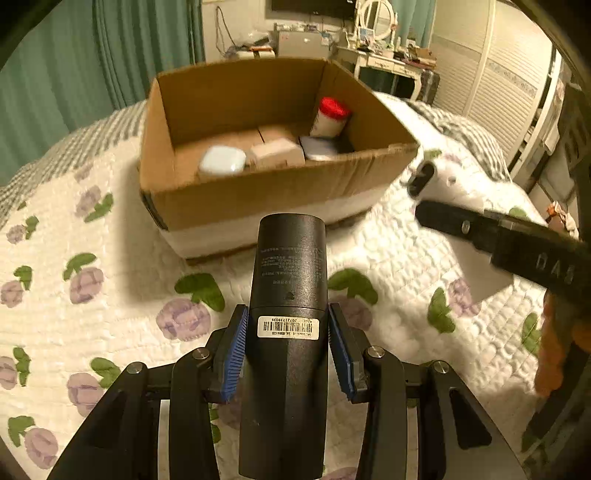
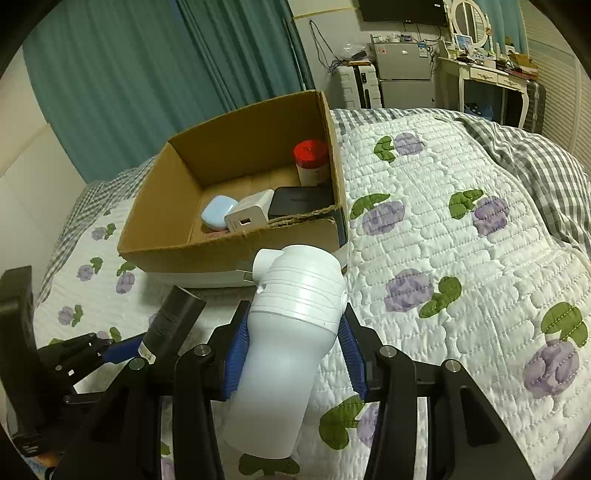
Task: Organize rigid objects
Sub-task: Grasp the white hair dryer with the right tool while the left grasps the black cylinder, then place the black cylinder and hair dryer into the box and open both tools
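Both grippers [image 1: 288, 354] [image 2: 291, 354] clamp bottles [image 1: 288, 295] [image 2: 291, 332] near the box [image 2: 236, 251].

Premises: a domestic bedroom. A bed [image 2: 461, 240] with floral quilt [image 2: 424, 332] and checked blanket [image 2: 535, 155] fills the foreground. At twelve o'clock hang teal curtains [image 2: 166, 74]; at one o'clock stand a small fridge [image 2: 404, 74], wall television [image 2: 402, 11] and mirrored dressing table [image 2: 484, 74]; louvred wardrobe doors [image 1: 491, 81] at two o'clock.
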`<state>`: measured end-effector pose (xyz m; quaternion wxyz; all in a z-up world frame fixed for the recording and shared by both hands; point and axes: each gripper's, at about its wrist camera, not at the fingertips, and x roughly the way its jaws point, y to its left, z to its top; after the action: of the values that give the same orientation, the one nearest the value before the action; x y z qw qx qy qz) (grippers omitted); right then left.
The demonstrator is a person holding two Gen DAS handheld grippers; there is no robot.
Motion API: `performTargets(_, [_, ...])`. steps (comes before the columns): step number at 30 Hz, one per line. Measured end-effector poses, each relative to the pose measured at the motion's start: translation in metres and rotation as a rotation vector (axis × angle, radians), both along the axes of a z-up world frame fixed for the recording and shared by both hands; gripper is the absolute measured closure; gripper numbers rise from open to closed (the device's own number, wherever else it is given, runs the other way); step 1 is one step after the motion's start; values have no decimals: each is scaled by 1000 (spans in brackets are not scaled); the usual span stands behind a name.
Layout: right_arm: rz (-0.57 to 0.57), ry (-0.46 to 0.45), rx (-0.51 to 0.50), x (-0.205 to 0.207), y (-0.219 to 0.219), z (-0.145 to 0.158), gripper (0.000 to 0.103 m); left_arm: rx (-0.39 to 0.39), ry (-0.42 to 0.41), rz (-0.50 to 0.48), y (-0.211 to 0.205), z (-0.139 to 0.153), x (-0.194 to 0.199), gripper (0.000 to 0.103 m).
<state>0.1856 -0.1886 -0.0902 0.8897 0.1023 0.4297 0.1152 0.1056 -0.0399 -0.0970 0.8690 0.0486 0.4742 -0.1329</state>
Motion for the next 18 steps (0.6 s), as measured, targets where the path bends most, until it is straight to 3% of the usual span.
performTargets(6, [35, -41, -13, -2, 6, 26, 57, -15, -73, 23, 3, 53, 22, 61])
performTargets(11, [74, -122, -77, 8, 15, 68, 57, -5, -165, 31, 2, 99, 43, 61])
performTargets(18, [98, -250, -120, 54, 26, 131, 57, -6, -220, 80, 6, 122, 106, 61])
